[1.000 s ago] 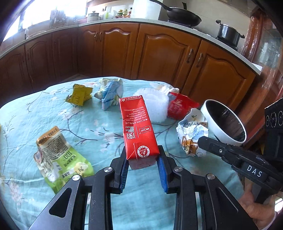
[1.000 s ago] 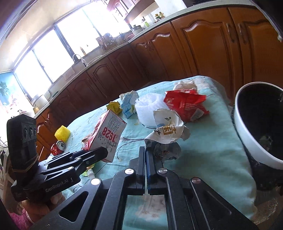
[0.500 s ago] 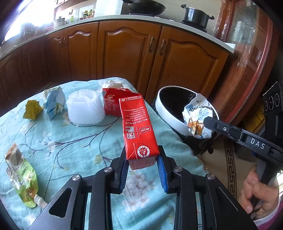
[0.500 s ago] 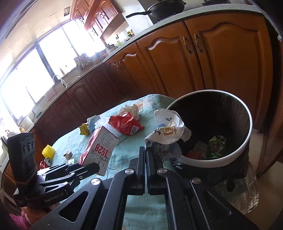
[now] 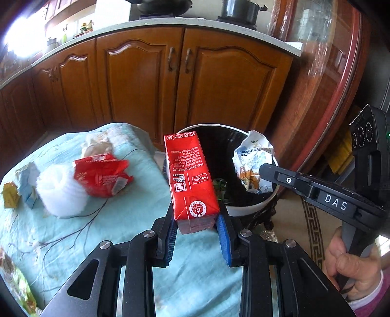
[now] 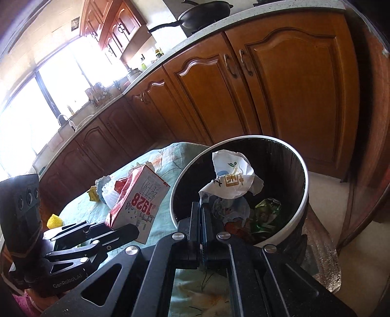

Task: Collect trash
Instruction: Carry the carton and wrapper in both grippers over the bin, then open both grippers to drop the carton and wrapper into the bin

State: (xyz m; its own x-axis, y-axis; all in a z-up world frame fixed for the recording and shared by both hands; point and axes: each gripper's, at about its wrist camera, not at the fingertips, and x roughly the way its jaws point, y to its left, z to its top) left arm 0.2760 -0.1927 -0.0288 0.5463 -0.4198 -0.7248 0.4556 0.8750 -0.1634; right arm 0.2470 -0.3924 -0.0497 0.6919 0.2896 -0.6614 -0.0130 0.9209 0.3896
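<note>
Red cardboard fills the middle of the left wrist view: a milk carton stands upright between the blue pads of the left gripper, which clamps it by its lower end above the edge of the table, just beside the bin. From the right wrist view the same carton shows its white face printed with 1928. A crumpled white wrapper is pinched in the right gripper, whose jaws are pressed nearly together on its lower edge, and it hangs over the open mouth of the trash bin. That bin is black inside with a white rim and stands close against the table's end; green and red scraps lie at its bottom. On the pale blue flowered cloth lie a red packet, a white foam sleeve, a blue and white wrapper and a small yellow wrapper, set in a row well apart from the carton. A green pouch sits at the near left edge. Brown wooden cabinets run behind, with a dark pan and a pot on the counter.
</note>
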